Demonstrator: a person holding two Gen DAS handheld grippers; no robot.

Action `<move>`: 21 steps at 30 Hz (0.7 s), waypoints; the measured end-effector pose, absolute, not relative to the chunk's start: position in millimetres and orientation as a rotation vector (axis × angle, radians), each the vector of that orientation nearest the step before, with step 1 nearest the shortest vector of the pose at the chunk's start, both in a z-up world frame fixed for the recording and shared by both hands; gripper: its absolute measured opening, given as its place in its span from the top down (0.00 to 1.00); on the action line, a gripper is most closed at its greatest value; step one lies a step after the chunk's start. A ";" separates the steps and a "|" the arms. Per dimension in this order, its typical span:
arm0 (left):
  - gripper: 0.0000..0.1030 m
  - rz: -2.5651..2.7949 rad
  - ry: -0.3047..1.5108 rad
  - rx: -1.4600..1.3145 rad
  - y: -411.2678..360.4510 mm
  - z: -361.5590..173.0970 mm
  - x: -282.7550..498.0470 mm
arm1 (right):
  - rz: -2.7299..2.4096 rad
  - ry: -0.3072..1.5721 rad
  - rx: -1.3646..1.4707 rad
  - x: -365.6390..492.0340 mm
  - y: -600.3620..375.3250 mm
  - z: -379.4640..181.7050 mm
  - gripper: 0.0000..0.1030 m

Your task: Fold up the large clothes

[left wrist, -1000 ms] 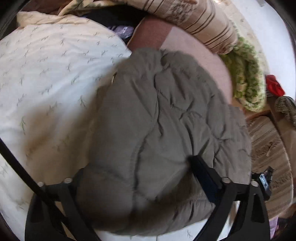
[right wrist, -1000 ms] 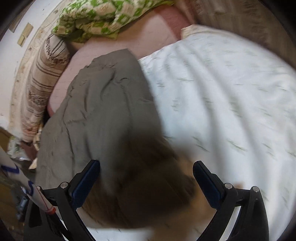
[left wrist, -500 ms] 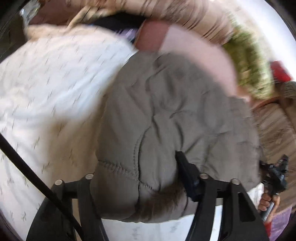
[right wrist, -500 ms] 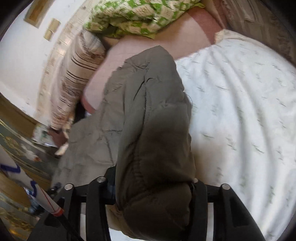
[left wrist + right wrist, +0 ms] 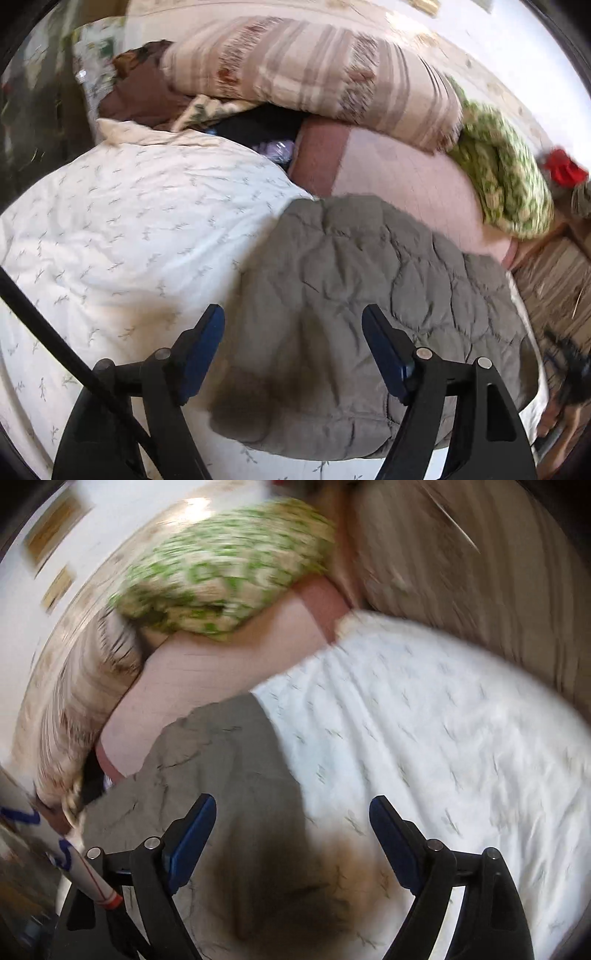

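A grey-green quilted jacket [image 5: 369,306] lies folded in a thick bundle on the white leaf-print bed cover [image 5: 129,229]. My left gripper [image 5: 293,328] is open and empty, its blue-padded fingers apart above the jacket's near edge. In the blurred right wrist view the jacket [image 5: 221,775] lies at the lower left on the white cover [image 5: 424,720]. My right gripper [image 5: 291,812] is open and empty over the jacket's right edge.
A striped beige bolster [image 5: 314,74] and a green patterned blanket [image 5: 498,177] lie on a pink sheet [image 5: 399,173] at the head of the bed. A red item [image 5: 565,170] sits far right. A woven mat [image 5: 554,273] shows beside the bed.
Both grippers were shut on the jacket half a second ago. They have let it go, opened and pulled back, and the jacket now rests on the bed.
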State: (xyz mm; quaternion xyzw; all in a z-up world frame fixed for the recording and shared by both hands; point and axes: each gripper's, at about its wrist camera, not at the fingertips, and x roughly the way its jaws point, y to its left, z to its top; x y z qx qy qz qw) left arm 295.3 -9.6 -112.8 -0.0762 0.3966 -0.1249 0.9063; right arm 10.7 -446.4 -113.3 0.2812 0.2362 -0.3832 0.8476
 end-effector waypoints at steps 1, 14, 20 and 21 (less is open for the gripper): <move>0.26 -0.258 0.833 -0.141 -16.1 -116.8 298.6 | -0.785 0.513 0.546 27.9 -440.9 -109.4 0.20; 0.15 -0.134 0.805 0.143 -63.7 -156.2 319.1 | -0.774 0.790 0.413 180.4 -464.3 -174.9 0.09; 0.15 -0.048 0.682 0.154 -54.5 -124.4 290.7 | -0.785 0.762 0.396 158.7 -440.0 -147.9 0.09; 0.15 -0.032 0.643 0.162 -53.0 -116.2 282.2 | -0.780 0.753 0.393 151.5 -429.7 -141.3 0.09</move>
